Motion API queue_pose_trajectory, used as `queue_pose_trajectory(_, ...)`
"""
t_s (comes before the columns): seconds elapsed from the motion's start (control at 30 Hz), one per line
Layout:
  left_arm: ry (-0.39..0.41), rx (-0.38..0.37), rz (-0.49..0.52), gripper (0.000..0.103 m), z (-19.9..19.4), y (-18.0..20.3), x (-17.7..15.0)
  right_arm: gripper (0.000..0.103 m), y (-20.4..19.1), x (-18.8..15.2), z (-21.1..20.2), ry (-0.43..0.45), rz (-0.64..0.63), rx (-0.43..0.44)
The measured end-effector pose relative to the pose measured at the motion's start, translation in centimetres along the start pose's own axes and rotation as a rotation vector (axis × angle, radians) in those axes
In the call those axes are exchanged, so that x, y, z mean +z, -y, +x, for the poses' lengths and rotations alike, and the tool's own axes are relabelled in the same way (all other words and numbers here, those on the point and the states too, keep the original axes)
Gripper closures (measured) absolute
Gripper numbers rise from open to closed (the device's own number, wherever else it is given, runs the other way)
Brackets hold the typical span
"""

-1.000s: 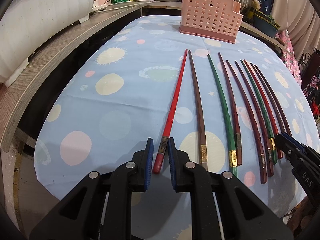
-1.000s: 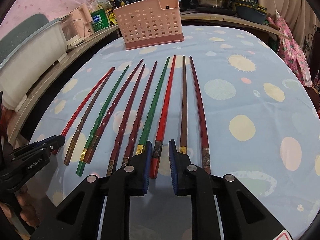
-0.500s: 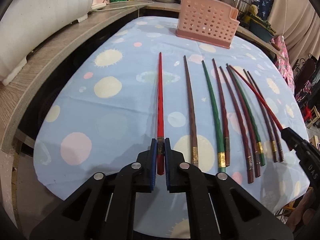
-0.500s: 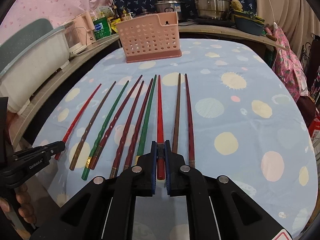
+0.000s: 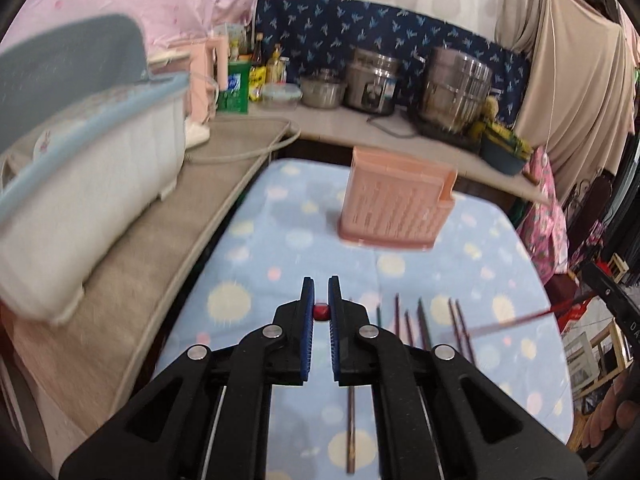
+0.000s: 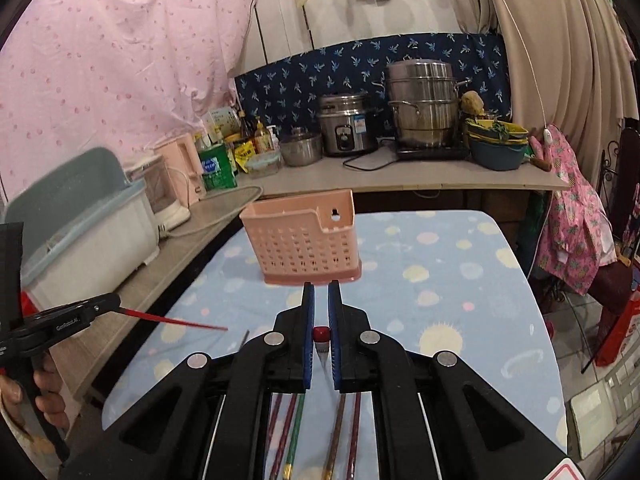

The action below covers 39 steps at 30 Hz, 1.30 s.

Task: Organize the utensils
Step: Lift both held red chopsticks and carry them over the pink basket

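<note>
My left gripper (image 5: 321, 300) is shut on a red chopstick (image 5: 321, 311), seen end-on between its blue pads; it also shows at the left of the right wrist view (image 6: 172, 321). My right gripper (image 6: 321, 304) is shut on another red chopstick (image 6: 321, 334), also end-on; it shows blurred at the right of the left wrist view (image 5: 516, 322). Both are lifted above the table. The pink perforated basket (image 6: 304, 246) stands upright ahead, blurred in the left wrist view (image 5: 394, 210). Several chopsticks (image 5: 416, 320) lie on the spotted blue tablecloth (image 6: 440, 300).
A wooden ledge (image 5: 160, 260) runs along the table's left with a white and blue bin (image 5: 80, 168). The back counter (image 6: 400, 176) holds steel pots (image 6: 424, 112), bottles and bowls. A chair with pink cloth (image 6: 576, 240) stands to the right.
Both grippers have lifted their red chopsticks off the table and tilted up, so the views now look level toward the basket and counter.
</note>
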<state>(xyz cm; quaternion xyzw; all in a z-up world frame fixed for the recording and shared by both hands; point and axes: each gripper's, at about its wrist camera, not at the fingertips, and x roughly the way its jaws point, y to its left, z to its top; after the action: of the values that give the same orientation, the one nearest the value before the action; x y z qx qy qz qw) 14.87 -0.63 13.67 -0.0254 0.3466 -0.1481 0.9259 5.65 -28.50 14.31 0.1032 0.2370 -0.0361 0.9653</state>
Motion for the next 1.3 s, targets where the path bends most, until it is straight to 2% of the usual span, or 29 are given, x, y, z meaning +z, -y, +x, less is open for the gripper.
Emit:
queue_pose_trajectory(0.2, 0.088, -0.008, 0.020, 0.096, -0.5, 1.8, 7.4, 0.096, 0.0, 6.3, 1.6, 0.062, -0.009, 0.008)
queue_pose_trajectory(0.47, 0.260, -0.026, 0.007, 0.096, -1.3, 4.6, 16.6, 0.096, -0.7, 14.3, 4.6, 0.174, 0.004, 0.027)
queue_pose_trajectory(0.57, 0.313, -0.036, -0.018, 0.096, -0.4, 5.4, 19.6, 0.096, -0.7, 17.0, 6.5, 0.208, 0.018, 0.021)
queue_pose_trajectory(0.7, 0.325, -0.044, -0.042, 0.096, 2.6, 6.2, 22.6, 0.096, -0.3, 19.9, 9.5, 0.219, 0.037, 0.011)
queue_pose_trajectory(0.8, 0.307, -0.040, -0.046, 0.096, 5.3, 6.5, 23.7, 0.096, 0.0, 21.1, 11.8, 0.214, 0.036, 0.003)
queue_pose_trajectory(0.93, 0.279, -0.024, -0.041, 0.096, 8.4, 6.6, 23.6, 0.096, 0.8, 21.5, 14.6, 0.206, 0.028, -0.006)
queue_pose_trajectory(1.17, 0.207, -0.004, -0.033, 0.096, 12.6, 5.6, 21.1, 0.096, 2.7, 17.8, 19.8, 0.105, 0.040, -0.017)
queue_pose_trajectory(1.3, 0.160, -0.003, -0.042, 0.096, 14.2, 4.8, 19.8, 0.096, 3.7, 15.9, 21.3, 0.055, 0.044, -0.025)
